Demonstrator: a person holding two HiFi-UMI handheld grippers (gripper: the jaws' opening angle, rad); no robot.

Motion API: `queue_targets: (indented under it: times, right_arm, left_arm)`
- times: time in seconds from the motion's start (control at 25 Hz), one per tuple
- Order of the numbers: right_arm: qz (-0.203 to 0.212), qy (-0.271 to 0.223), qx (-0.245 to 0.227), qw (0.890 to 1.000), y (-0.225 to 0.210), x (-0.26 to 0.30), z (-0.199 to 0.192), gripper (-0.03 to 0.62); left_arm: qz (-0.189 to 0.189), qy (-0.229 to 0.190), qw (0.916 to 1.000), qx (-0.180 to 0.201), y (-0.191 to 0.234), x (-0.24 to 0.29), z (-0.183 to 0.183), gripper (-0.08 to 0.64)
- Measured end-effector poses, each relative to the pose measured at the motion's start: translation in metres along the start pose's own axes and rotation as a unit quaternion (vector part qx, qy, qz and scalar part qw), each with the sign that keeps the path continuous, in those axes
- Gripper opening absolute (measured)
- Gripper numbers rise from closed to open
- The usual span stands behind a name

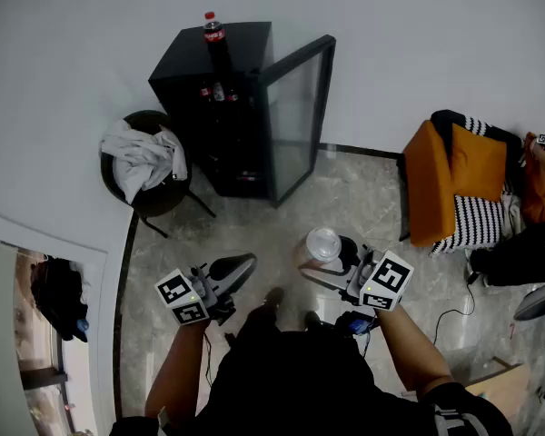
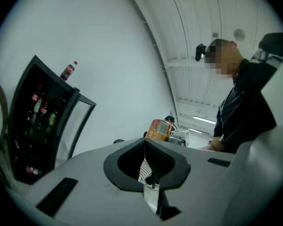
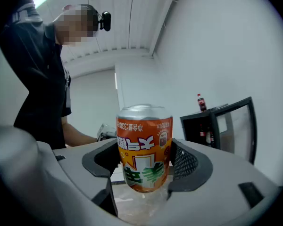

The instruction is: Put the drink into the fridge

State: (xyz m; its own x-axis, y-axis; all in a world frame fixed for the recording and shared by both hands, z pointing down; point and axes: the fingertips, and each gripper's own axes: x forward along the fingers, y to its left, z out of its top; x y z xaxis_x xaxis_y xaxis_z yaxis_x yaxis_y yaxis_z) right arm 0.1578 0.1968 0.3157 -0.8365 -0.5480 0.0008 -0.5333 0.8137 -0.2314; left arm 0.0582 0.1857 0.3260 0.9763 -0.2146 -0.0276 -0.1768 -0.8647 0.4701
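Note:
An orange drink can [image 3: 144, 147] with a silver end [image 1: 324, 243] sits between the two jaws of my right gripper [image 3: 144, 161], and the black pads press its sides. Its print reads upside down. In the head view my right gripper [image 1: 334, 263] hangs above the marble floor, a short way in front of the black fridge [image 1: 220, 107]. The fridge's glass door [image 1: 295, 116] stands open to the right. Bottles stand on its shelves [image 2: 40, 109]. My left gripper [image 1: 234, 271] hovers to the left of the can, shut and empty [image 2: 146, 147].
A cola bottle [image 1: 213, 27] stands on top of the fridge. A dark round chair [image 1: 154, 203] with a white cloth [image 1: 143, 157] is left of the fridge. An orange and striped seat [image 1: 459, 189] stands at the right. Cables lie on the floor near it.

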Motion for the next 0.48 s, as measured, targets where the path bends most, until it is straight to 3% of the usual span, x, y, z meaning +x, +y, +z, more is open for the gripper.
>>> queue_targets:
  times: [0.12,0.28,0.48]
  right_arm:
    - [0.020,0.010,-0.011,1.000,0.006,0.000,-0.006,0.324]
    - [0.022,0.029,-0.029,0.999,0.018,0.006,-0.018,0.324]
    - [0.043,0.032,-0.036,0.998,0.040,0.014,-0.015,0.324]
  left_arm:
    - [0.045,-0.028,0.9985,-0.010,-0.008,-0.006,-0.014,0.011]
    - [0.078,-0.061,0.9946,-0.032,-0.021,-0.019,-0.023,0.011]
    - [0.089,-0.050,0.9946,0.015,-0.037,-0.024,-0.021,0.011]
